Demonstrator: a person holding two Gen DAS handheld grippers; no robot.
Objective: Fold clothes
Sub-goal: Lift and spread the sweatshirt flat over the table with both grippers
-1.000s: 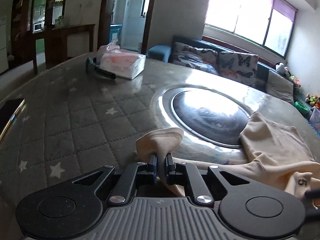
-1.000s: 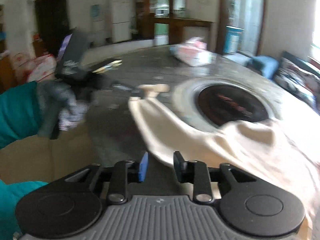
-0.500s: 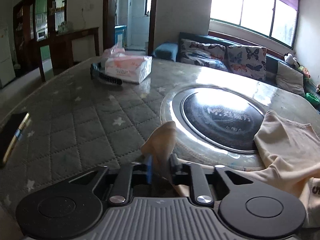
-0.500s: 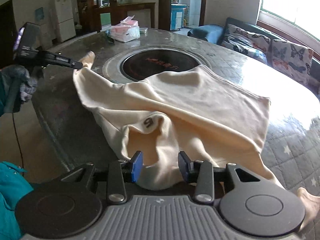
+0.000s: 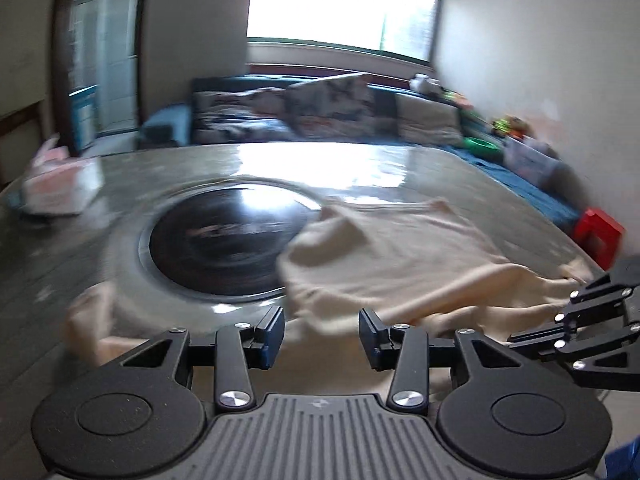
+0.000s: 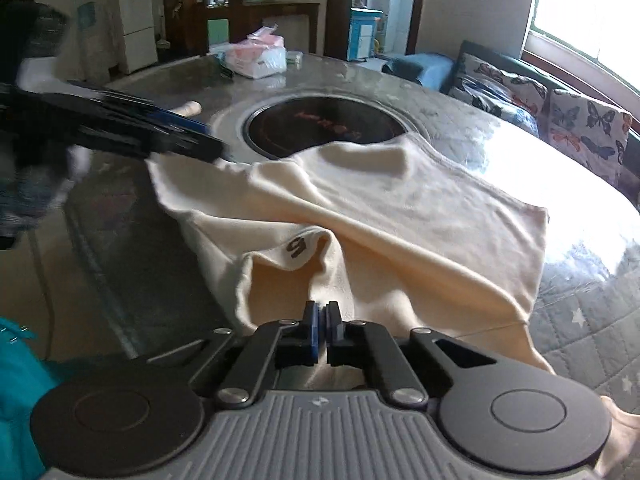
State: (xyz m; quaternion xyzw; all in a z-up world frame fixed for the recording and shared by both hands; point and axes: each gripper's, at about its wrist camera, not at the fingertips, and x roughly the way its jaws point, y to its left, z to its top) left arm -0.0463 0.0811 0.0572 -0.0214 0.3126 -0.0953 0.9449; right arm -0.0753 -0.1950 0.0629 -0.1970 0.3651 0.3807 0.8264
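We note the left gripper nearest in its own view, jaws wide apart and empty, hanging just above the near edge of a cream garment; this view is motion-blurred, so fine detail is lost. We find the right gripper with its jaws drawn together and a fold of the same cream garment bunched directly against them; the cloth seems pinched between the blue pads, though the contact itself is hidden by the fingers. We see the right gripper also at the right edge of the left wrist view, just beside the cloth. We read a dark printed mark, like an "S" or "5", on a raised fold just beyond the right jaws. We record that the garment lies crumpled and partly spread on the round table, which carries a grey quilted star-pattern cover under a glossy clear sheet; its near portion hangs over the table edge toward us, and its far edge overlaps the rim of the dark circular inset at the table centre. We see the left gripper, blurred, in the right wrist view over the garment's left corner, and a teal sleeve at lower left. Farther on, a pink-and-white tissue pack rests on the far side of the table. Beyond that we see a sofa with butterfly-print cushions under a bright window.
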